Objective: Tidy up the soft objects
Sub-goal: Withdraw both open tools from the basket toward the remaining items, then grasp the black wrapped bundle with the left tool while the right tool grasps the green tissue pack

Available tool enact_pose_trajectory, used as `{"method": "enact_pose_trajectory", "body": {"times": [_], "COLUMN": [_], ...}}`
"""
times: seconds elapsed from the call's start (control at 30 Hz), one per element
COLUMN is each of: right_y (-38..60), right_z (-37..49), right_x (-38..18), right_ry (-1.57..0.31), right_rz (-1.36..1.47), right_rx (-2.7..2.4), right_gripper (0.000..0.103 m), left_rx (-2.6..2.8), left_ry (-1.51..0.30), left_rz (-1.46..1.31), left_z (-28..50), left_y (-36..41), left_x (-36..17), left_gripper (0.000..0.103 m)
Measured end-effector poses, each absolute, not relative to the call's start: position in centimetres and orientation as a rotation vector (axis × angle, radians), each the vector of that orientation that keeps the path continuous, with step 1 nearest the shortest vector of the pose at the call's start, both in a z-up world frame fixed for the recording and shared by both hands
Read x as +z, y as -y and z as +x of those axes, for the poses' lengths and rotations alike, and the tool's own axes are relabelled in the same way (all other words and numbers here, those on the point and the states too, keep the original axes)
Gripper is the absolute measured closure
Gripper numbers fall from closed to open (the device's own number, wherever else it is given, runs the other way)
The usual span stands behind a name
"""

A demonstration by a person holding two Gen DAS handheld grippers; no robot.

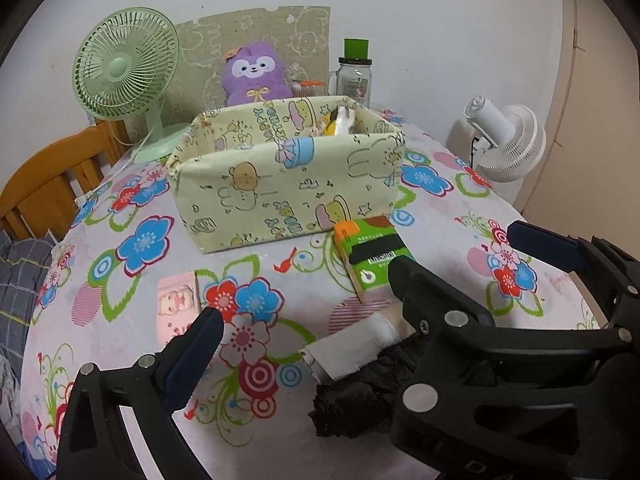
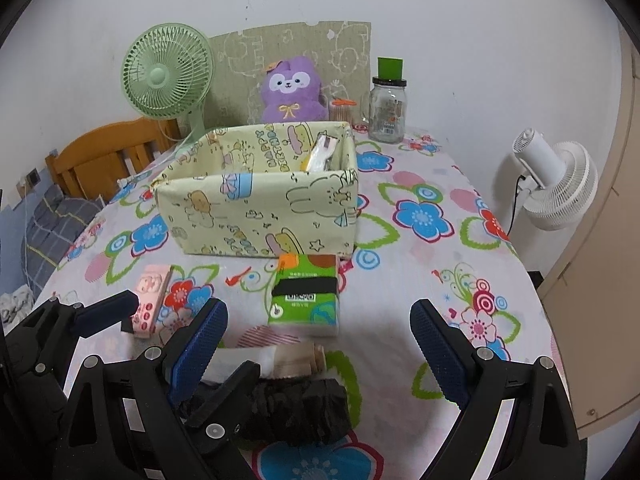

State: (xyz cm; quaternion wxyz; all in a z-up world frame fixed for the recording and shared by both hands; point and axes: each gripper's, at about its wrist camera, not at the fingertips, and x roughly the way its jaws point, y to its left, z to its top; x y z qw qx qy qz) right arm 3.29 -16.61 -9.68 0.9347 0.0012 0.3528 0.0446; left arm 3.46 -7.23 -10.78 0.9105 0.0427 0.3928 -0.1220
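A green tissue pack point(image 2: 306, 292) lies on the floral tablecloth in front of a pale yellow fabric box point(image 2: 256, 216). My right gripper point(image 2: 319, 314) hovers open just over its near end, pads clear of it. Nearer me lie a white rolled sock point(image 2: 256, 356), a beige roll point(image 2: 300, 360) and a black cloth bundle point(image 2: 304, 408). A pink tissue pack point(image 1: 176, 304) sits left of my left gripper point(image 1: 308, 324), which is open and holds nothing. The two grippers overlap side by side; my right gripper point(image 1: 460, 248) shows at the right of the left wrist view. A purple plush point(image 1: 256, 76) sits behind the box.
A wrapped packet point(image 2: 320, 152) stands inside the box. A green fan point(image 1: 124, 76) and a glass jar point(image 1: 354, 76) stand at the back. A white fan point(image 2: 556, 184) is beyond the table's right edge. A wooden headboard point(image 1: 52, 176) and bedding lie to the left.
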Motion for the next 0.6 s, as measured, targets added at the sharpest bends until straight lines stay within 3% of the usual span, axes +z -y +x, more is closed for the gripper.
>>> {"method": "enact_pose_trajectory", "body": {"times": [0.4, 0.47, 0.6], "right_y": [16.9, 16.8, 17.0], "right_z": [2.7, 2.7, 2.8], "right_x": [-11.2, -11.6, -12.2], "right_ry": [-0.757, -0.767, -0.781], "right_rz": [-0.007, -0.011, 0.008], "right_rx": [0.082, 0.082, 0.085], "right_gripper": [0.009, 0.009, 0.008], "left_rx": [-0.297, -0.303, -0.321], "left_ry": [-0.821, -0.826, -0.856], "left_rz": [0.137, 0.145, 0.137], "left_z": [2.1, 1.9, 2.0], "left_y": [8.7, 8.9, 9.2], "left_x": [-12.1, -12.3, -12.8], "left_gripper": [0.003, 0.01, 0.033]}}
